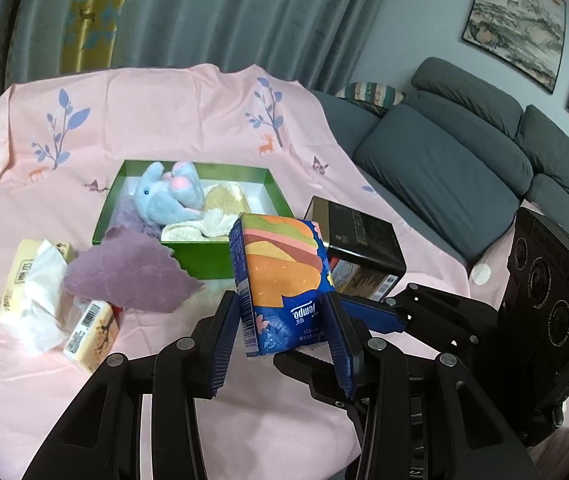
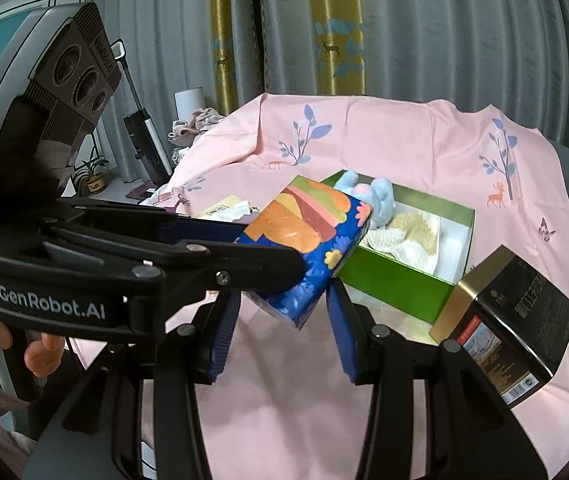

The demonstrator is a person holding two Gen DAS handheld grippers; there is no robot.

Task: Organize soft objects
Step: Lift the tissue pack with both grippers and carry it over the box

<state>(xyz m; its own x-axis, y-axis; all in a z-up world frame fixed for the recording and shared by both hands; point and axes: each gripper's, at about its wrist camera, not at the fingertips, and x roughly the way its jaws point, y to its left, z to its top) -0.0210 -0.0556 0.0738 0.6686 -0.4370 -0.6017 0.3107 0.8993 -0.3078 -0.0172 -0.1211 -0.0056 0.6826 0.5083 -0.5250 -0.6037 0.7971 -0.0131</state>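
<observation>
Ribbed blue jaws around glossy rectangular tissue pack [image 1: 284,284]

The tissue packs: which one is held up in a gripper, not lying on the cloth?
The blue Tempo tissue pack with the burger picture, clamped in the left gripper. The two yellow tissue packs lie on the pink cloth, by the purple towel.

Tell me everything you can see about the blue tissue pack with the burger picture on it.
The tissue pack is a soft rectangular block in glossy blue plastic wrap, printed with a layered burger in orange, pink and green, flowers, the word Tempo and a barcode on one side. It is held tilted above the pink cloth, in front of the green box. The left gripper has its jaws against the pack's sides. The right gripper sits with open jaws at its lower end; contact there is unclear.
</observation>
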